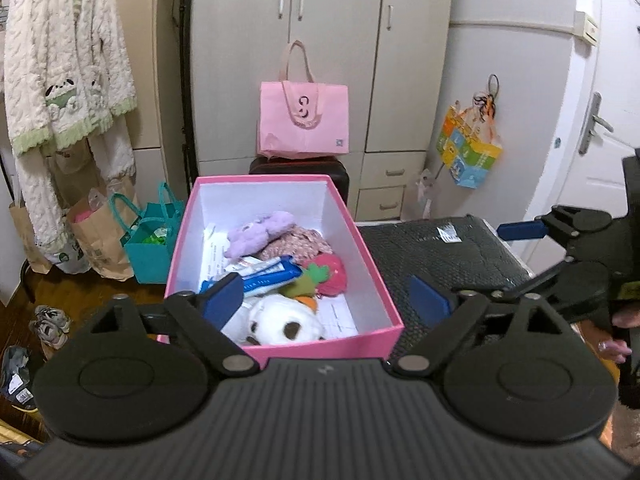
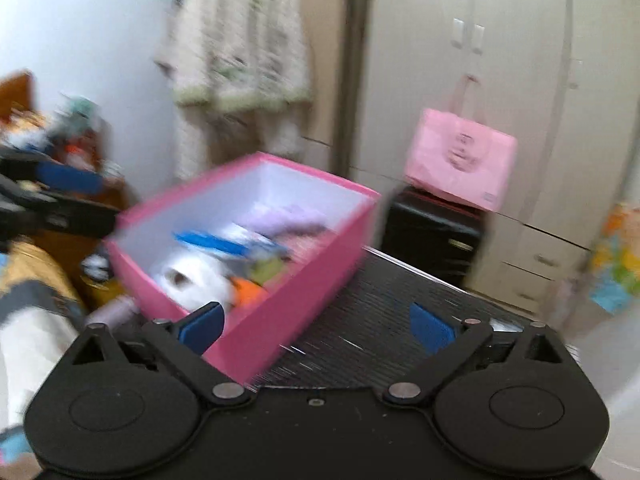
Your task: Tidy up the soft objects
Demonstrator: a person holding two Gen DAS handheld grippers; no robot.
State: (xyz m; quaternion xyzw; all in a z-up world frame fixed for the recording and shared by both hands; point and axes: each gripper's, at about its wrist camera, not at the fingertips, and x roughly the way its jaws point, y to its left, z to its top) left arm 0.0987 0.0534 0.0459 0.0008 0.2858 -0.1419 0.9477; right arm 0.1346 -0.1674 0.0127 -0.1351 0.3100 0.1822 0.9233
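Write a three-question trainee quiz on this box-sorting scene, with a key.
1. True or false: the left gripper grips the white plush toy.
2. What stands behind the pink box? A) pink tote bag B) a laundry basket C) a red chair
3. Fill in: the box rests on a black ____.

Key: 1 false, its jaws stand open and empty; 2 A; 3 textured case, likely a suitcase.
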